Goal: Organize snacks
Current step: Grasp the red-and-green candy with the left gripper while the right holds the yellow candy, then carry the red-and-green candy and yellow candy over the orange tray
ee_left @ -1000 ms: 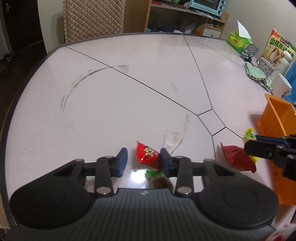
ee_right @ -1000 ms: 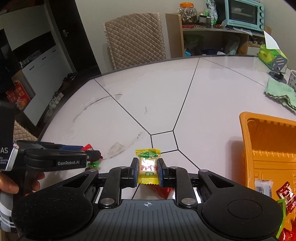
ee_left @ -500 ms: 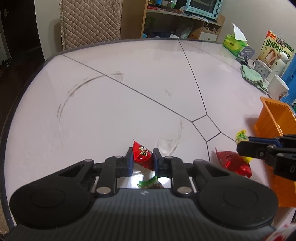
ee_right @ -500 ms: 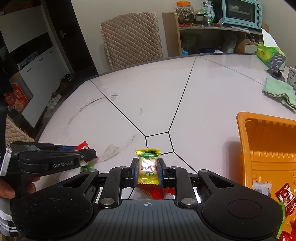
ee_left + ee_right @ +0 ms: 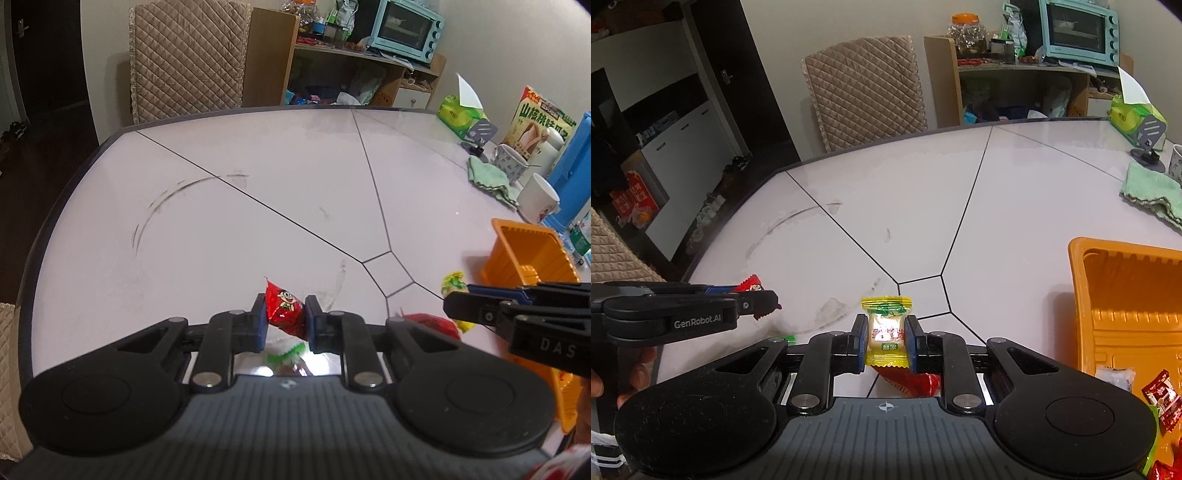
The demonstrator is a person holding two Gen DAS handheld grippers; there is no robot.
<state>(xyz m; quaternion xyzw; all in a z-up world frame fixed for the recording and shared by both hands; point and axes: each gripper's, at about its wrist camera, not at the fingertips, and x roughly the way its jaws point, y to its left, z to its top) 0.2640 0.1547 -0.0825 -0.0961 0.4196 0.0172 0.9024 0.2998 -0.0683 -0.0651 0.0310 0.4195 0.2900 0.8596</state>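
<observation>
Since a second ago, your left gripper (image 5: 283,322) has closed its jaws onto the red snack packet (image 5: 285,309) and lifted it off the table (image 5: 229,236); before, its blue pads stood apart on either side of the packet as it lay on the surface. Now the pads pinch the glossy, crinkled foil from both sides, and the packet, printed with a small cartoon face, stands tilted with one pointed corner up. Under it a green-and-white wrapper (image 5: 286,350) lies on the tabletop, half hidden by the gripper body.

Your right gripper (image 5: 886,341) has barely moved. Its jaws are clamped on a yellow candy (image 5: 886,328), a small pillow-shaped pack with crimped, sawtooth ends and a pale centre panel, held upright. Just below it a larger shiny red bag (image 5: 916,382) lies flat on the table.

The table is smooth, glossy and whitish, cut by thin dark seams into angular panels and smudged with a curved scuff mark. The orange tray (image 5: 1082,295), moulded plastic with ribbed walls and a rounded rim, sits at the right; a few red packets (image 5: 1160,397) and a clear wrapped piece already lie in its near end. A rumpled green cloth (image 5: 1148,194) sits beyond the tray.
</observation>
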